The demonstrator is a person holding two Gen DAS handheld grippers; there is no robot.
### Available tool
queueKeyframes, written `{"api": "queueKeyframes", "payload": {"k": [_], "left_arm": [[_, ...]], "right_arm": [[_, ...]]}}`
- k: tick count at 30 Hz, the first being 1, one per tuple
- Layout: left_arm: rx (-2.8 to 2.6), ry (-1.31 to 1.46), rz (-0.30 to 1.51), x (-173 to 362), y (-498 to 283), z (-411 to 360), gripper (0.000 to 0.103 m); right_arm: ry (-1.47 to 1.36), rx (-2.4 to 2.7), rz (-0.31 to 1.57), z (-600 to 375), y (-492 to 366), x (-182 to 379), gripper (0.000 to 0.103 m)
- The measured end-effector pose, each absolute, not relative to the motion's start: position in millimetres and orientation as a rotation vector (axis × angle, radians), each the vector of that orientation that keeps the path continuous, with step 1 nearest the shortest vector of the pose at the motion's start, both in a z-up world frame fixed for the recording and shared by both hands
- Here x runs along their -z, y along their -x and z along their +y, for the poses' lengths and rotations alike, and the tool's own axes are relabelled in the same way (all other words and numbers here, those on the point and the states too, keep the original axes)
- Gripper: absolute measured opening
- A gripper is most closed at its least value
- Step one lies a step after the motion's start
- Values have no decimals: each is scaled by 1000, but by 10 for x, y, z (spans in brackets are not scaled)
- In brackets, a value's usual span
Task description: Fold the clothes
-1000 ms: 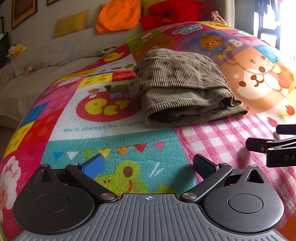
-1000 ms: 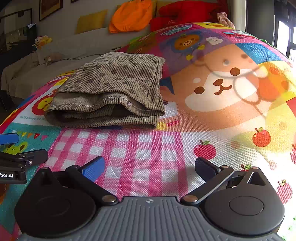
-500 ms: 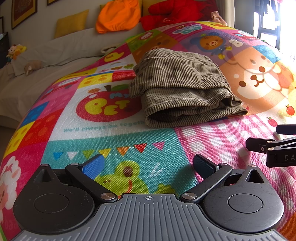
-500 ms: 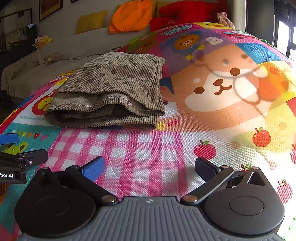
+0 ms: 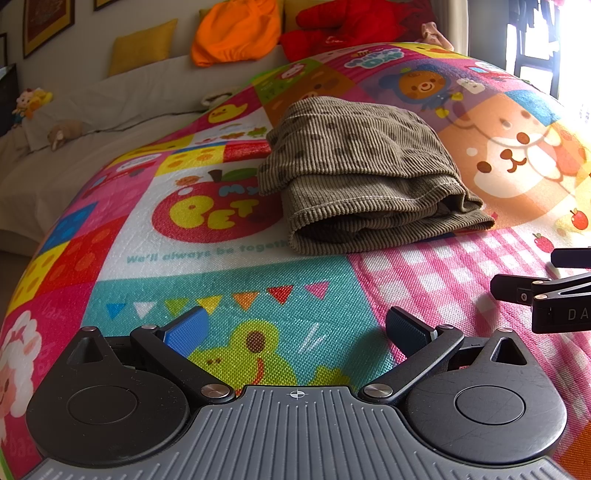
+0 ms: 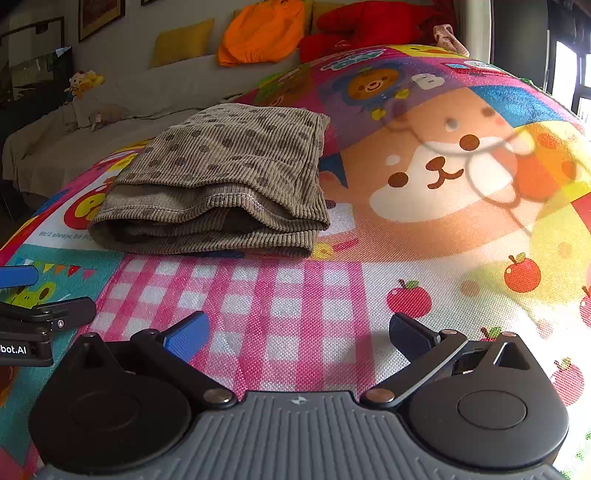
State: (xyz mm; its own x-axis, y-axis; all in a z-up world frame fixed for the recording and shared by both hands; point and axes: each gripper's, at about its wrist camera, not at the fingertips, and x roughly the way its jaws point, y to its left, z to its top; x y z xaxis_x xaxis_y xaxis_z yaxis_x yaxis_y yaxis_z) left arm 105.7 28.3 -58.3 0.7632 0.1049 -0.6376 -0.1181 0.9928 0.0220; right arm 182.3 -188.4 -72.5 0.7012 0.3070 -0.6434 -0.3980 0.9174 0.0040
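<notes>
Brown corduroy garment (image 5: 365, 177) with dark dots, folded into a thick stack of layers, lying flat on the colourful play mat (image 5: 236, 332). In the left wrist view at about 12 to 1 o'clock from the fingers; in the right wrist view (image 6: 221, 181) at about 11 o'clock. Hemmed edges and the open fold turned toward both cameras. Resting partly on the red apple print (image 5: 207, 218) at its 9 o'clock side, beside the bear print (image 6: 443, 173) at its 3 o'clock side, and touching the far border of the pink checked patch (image 6: 280, 306) at its 6 o'clock side.

Left gripper (image 5: 295, 328) low over the mat, over the teal patch with the green frog, jaws spread wide, nothing between them, well apart from the garment. Right gripper (image 6: 299, 332) low over the pink checked patch, jaws also spread wide and holding nothing, apart from the garment too. Each gripper visible at the edge of the other view: right one (image 5: 546, 295) at 3 o'clock, left one (image 6: 40, 314) at 9 o'clock.

Farther out, at 12 o'clock beyond the mat, a pale sofa (image 5: 110, 99) with a yellow cushion (image 5: 142, 46), an orange cloth (image 5: 236, 31) and a red plush item (image 5: 343, 26). Small stuffed toy (image 5: 31, 101) at 10 o'clock.
</notes>
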Motion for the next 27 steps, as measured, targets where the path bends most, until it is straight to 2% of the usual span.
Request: {"api": "queueKeyframes", "payload": {"k": [27], "left_arm": [[-116, 21, 693, 585, -1059, 287, 103]], "right_arm": [[139, -394, 690, -1887, -1824, 725, 103]]}}
